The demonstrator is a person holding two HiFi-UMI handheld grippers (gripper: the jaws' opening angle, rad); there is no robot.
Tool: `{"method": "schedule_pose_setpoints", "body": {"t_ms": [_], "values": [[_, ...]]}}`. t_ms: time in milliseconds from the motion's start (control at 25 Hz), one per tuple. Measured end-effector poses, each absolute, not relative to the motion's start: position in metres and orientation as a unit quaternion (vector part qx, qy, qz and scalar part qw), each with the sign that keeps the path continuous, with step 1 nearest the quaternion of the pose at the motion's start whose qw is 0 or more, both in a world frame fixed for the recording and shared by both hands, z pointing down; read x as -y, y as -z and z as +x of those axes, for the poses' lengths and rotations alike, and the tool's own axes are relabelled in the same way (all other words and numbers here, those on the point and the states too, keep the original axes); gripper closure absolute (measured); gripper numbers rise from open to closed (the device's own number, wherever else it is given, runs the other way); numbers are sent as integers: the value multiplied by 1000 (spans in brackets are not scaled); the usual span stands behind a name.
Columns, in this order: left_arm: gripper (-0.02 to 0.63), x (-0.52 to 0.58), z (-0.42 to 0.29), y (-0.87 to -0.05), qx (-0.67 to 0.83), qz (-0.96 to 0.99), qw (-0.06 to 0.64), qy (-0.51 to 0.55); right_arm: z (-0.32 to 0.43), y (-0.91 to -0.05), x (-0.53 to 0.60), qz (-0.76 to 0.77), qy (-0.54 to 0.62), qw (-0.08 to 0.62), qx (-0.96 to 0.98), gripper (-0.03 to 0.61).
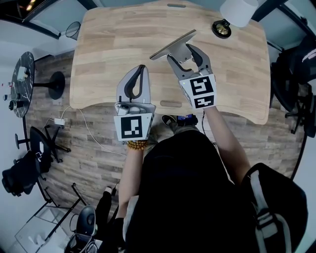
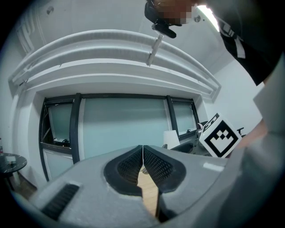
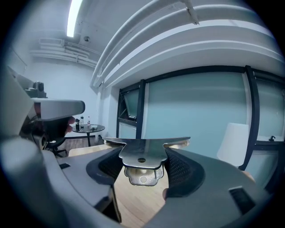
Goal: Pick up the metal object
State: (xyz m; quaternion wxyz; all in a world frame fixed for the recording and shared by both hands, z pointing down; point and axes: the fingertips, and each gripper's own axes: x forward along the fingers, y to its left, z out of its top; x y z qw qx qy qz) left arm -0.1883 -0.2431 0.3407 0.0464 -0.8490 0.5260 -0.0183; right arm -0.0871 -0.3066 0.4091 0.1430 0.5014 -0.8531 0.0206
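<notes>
My right gripper (image 1: 183, 53) is shut on the metal object (image 1: 173, 45), a flat grey T-shaped plate held up above the wooden table (image 1: 118, 44). In the right gripper view the metal object (image 3: 143, 156) sits clamped between the two pads, its wide bar lying across the top. To the left, my left gripper (image 1: 142, 69) hovers over the table's near edge, shut with nothing in it; in the left gripper view its pads (image 2: 153, 164) touch.
A white lamp shade (image 1: 239, 11) and a small round dark object (image 1: 221, 28) stand at the table's far right. Office chairs (image 1: 29, 163) and a round side table (image 1: 22, 81) are on the floor to the left; another chair (image 1: 296, 74) is at the right.
</notes>
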Motion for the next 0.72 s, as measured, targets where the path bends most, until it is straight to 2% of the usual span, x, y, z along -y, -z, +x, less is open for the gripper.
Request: {"method": "schedule_pose_setpoints", "body": {"t_ms": [720], "values": [[594, 238, -198, -332, -551, -832, 68, 9, -90, -339, 283, 519, 12, 45, 854, 293]]}}
